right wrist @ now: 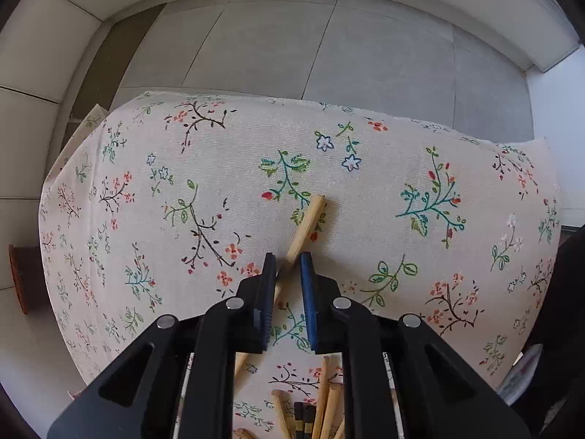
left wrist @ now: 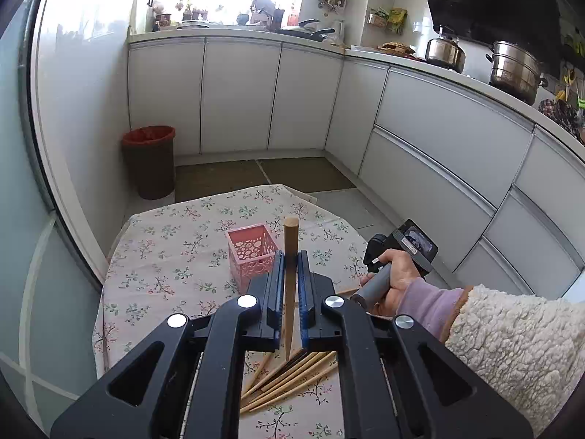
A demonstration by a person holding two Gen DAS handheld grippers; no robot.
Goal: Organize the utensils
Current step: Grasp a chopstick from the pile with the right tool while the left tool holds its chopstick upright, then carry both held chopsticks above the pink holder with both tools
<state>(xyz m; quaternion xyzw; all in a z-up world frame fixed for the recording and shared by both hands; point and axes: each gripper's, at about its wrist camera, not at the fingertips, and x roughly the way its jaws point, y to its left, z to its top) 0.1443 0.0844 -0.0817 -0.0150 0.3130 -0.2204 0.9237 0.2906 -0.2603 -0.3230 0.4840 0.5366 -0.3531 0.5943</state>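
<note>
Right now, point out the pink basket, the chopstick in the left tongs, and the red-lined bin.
pink basket (left wrist: 252,252), left wrist view, its perforated front wall.
chopstick (left wrist: 291,236), left wrist view, upper shaft above the left tongs (left wrist: 291,256).
red-lined bin (left wrist: 148,162), left wrist view, its dark side.

No text, brand, number or sign could be read in either view; a strip of lettering on the right gripper's camera housing (left wrist: 411,247) was too small and blurred to make out.
</note>
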